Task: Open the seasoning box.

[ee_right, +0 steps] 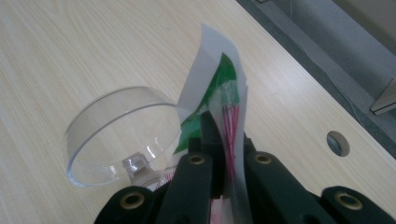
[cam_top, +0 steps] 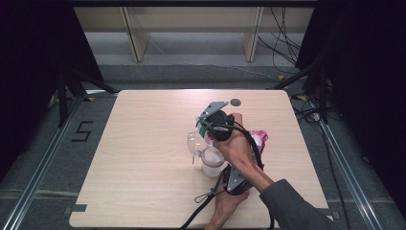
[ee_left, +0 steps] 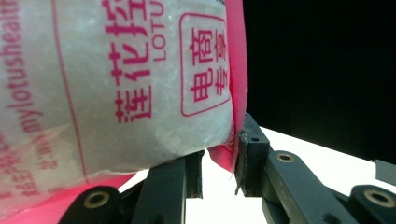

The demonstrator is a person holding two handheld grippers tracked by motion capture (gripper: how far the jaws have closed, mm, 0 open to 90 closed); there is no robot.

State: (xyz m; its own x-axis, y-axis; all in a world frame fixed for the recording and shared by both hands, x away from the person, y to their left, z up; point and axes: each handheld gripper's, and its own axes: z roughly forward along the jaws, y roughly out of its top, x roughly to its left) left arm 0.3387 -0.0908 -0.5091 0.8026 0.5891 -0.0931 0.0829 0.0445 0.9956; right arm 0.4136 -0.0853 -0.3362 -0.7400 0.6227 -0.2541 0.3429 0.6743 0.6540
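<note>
Both grippers [cam_top: 207, 128] [cam_top: 225, 178] are clamping the bag [ee_left: 116, 79], tipping it over the jar [cam_top: 210, 160]; next, keep tilting to pour.

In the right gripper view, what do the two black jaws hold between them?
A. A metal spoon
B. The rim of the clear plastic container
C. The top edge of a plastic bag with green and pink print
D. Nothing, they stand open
C: in the right gripper view the right gripper is shut on the thin top edge of the bag, while the clear container stands beside the jaws, not between them.
</note>
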